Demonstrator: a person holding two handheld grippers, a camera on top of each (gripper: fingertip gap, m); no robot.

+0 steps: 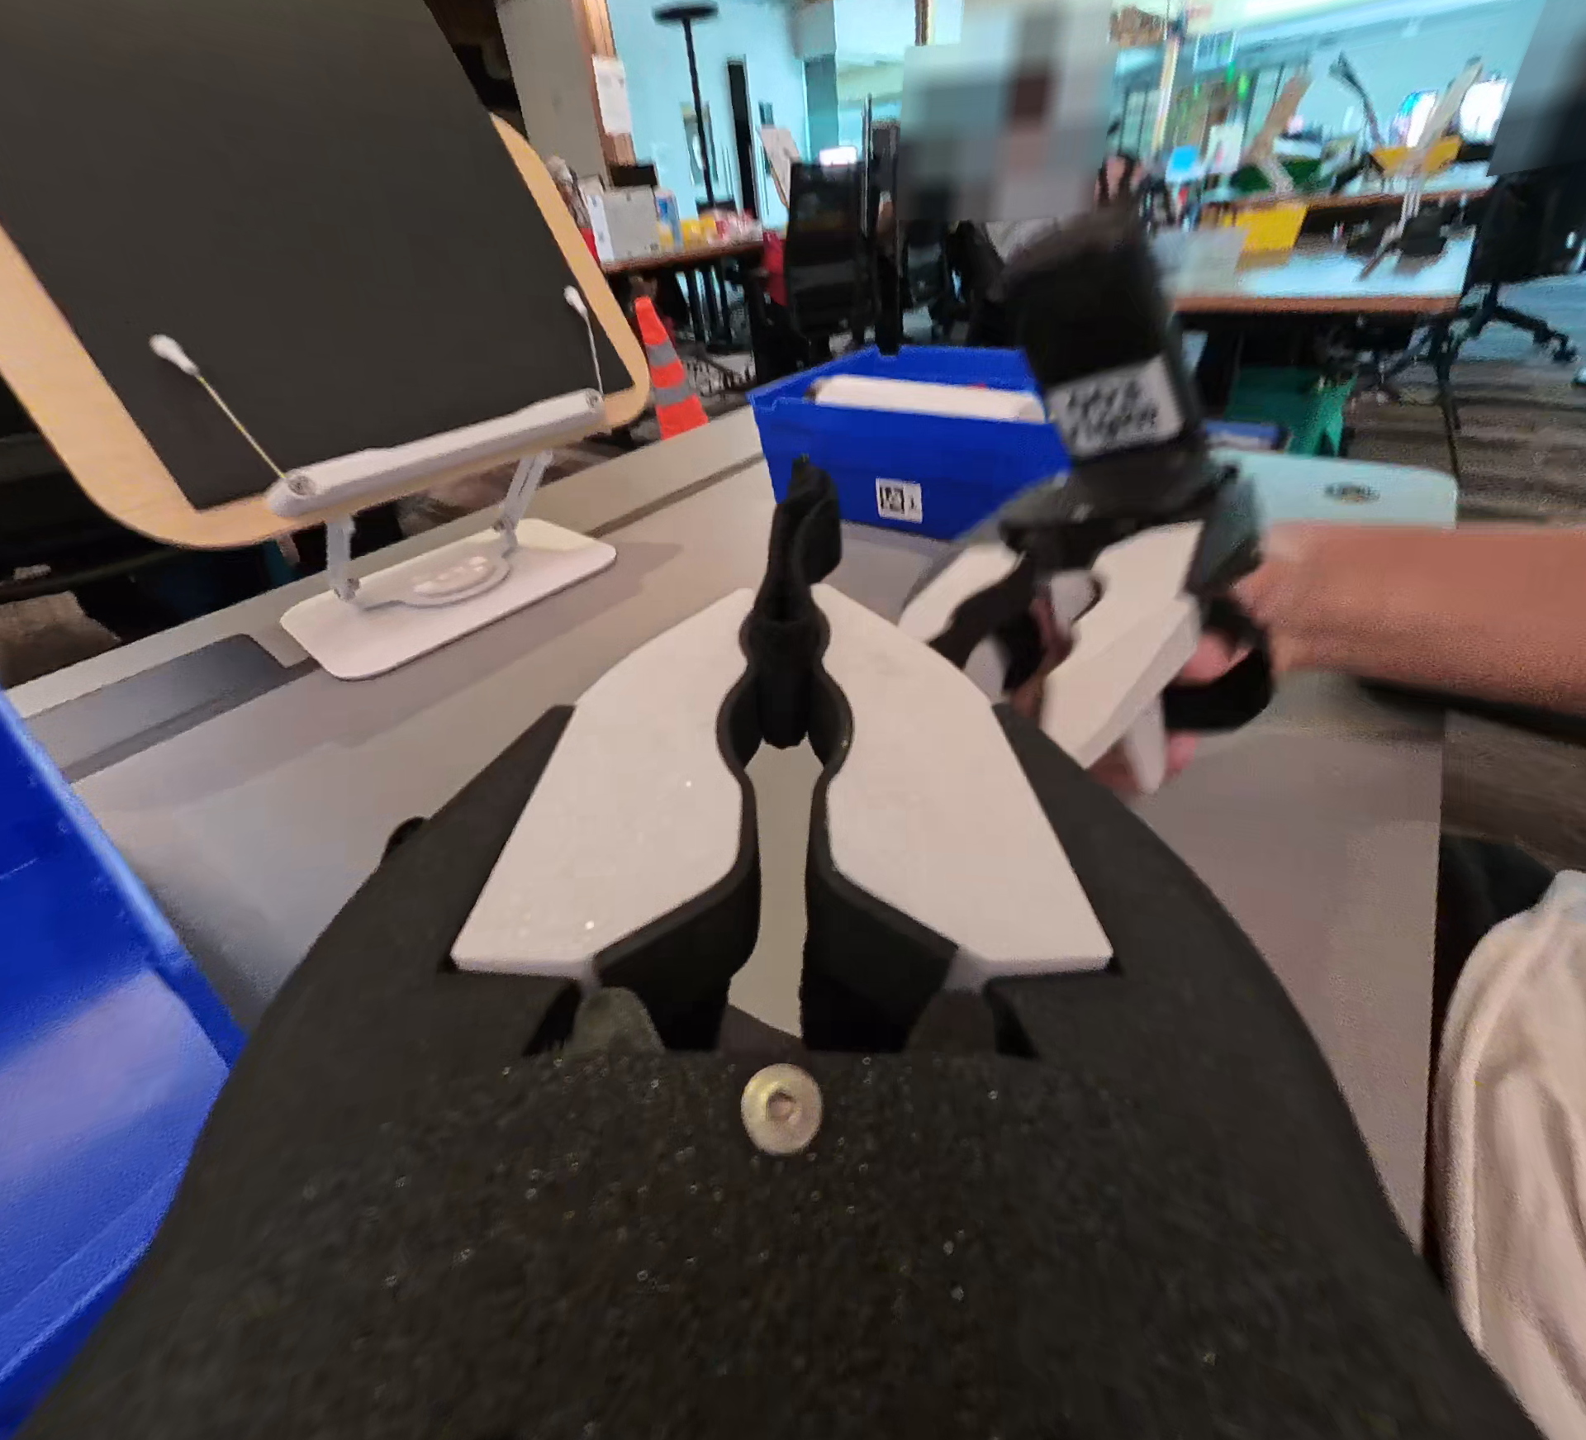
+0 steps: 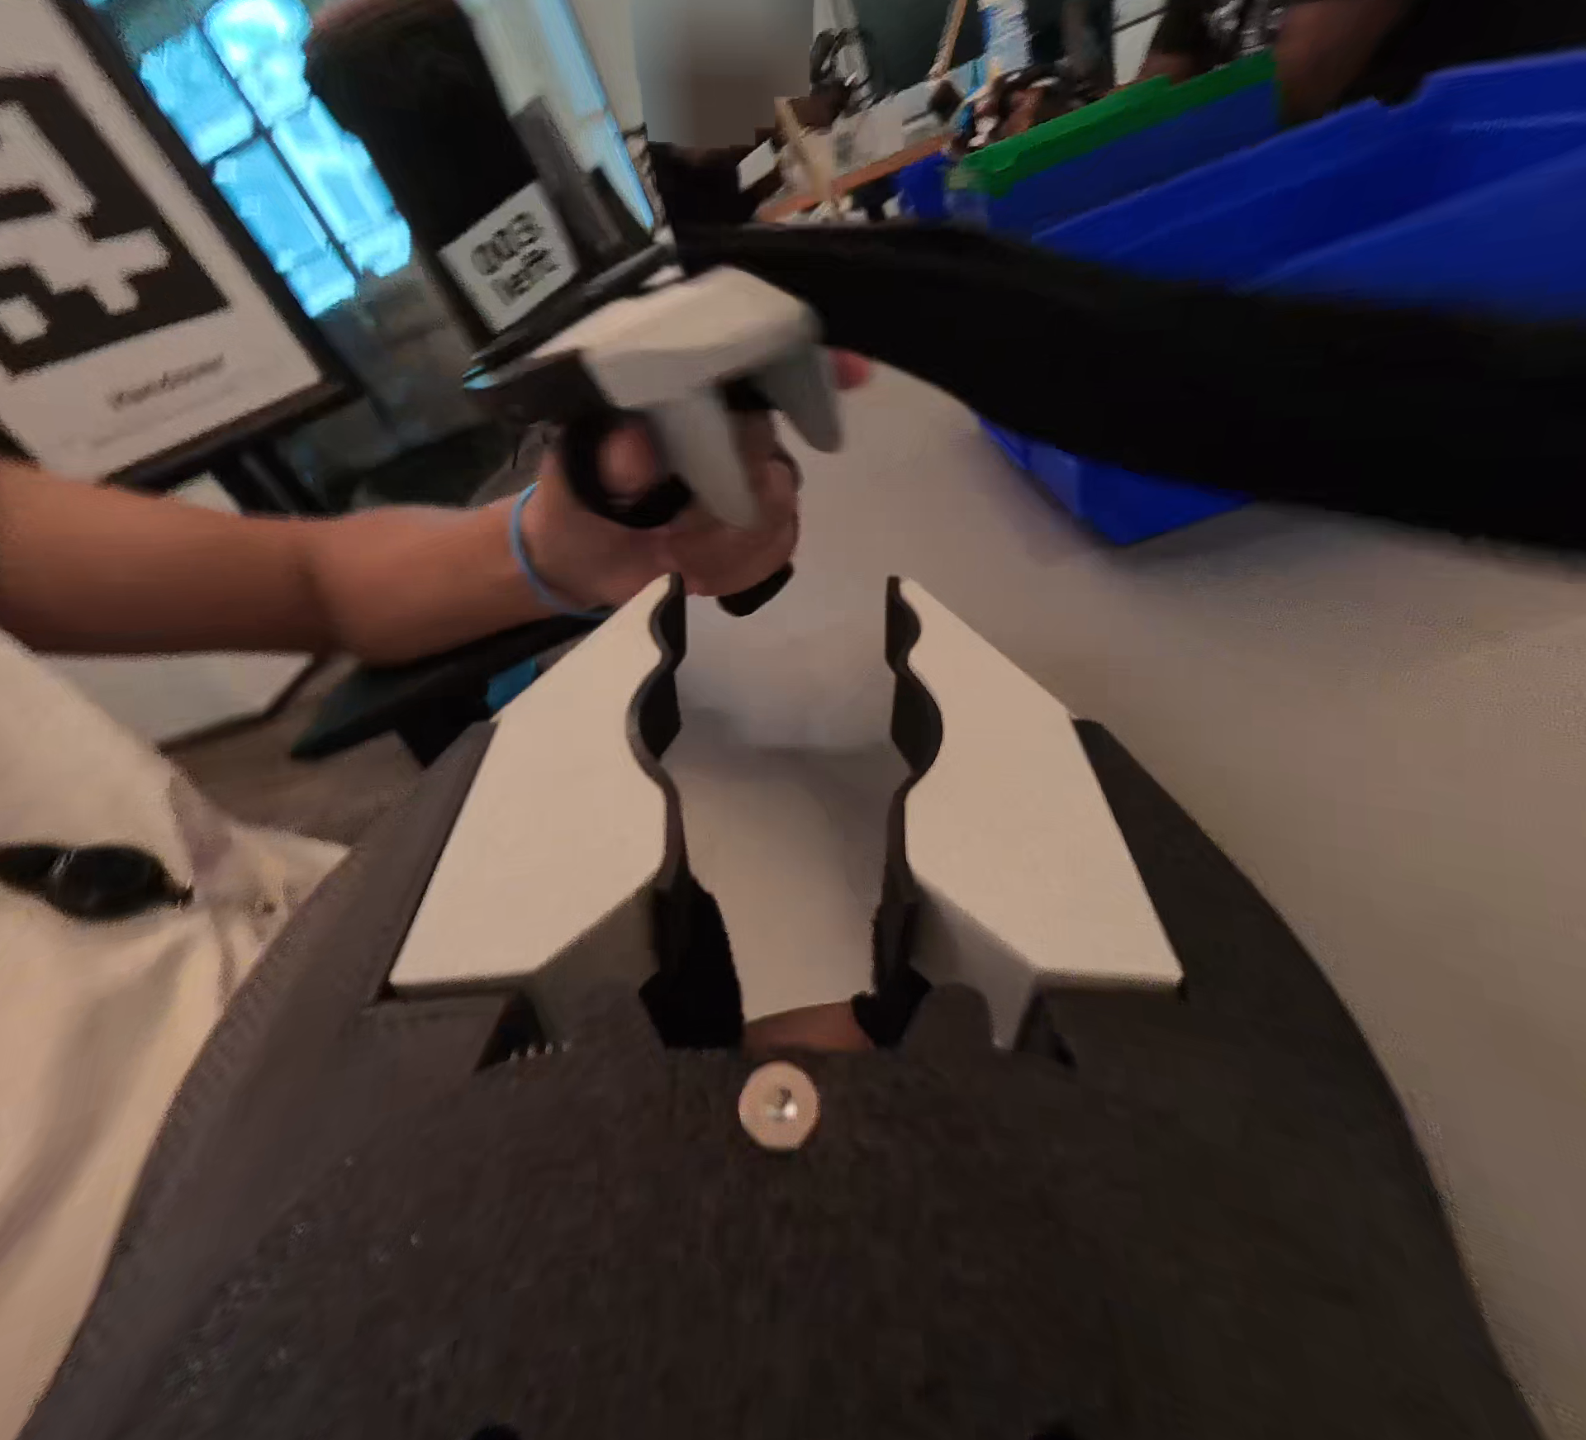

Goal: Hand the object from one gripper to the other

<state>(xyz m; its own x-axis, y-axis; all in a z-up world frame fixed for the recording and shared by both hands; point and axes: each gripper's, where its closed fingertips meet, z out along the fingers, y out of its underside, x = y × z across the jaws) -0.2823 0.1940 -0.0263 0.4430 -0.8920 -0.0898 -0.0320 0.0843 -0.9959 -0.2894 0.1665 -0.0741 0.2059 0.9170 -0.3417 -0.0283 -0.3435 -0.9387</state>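
Note:
My left gripper is shut on a long black cloth strip, which sticks up past its fingertips. In the right wrist view the left gripper is held in a hand at centre left, and the black strip stretches from it to the right edge. My right gripper is open and empty, pointing at the left gripper from a short way off, below the strip. In the left wrist view the right gripper is to the right, apart from the strip.
A grey table lies under both grippers. A blue bin stands at the back, another blue bin at the near left. A black board on a white stand is at the left. Blue bins line the right.

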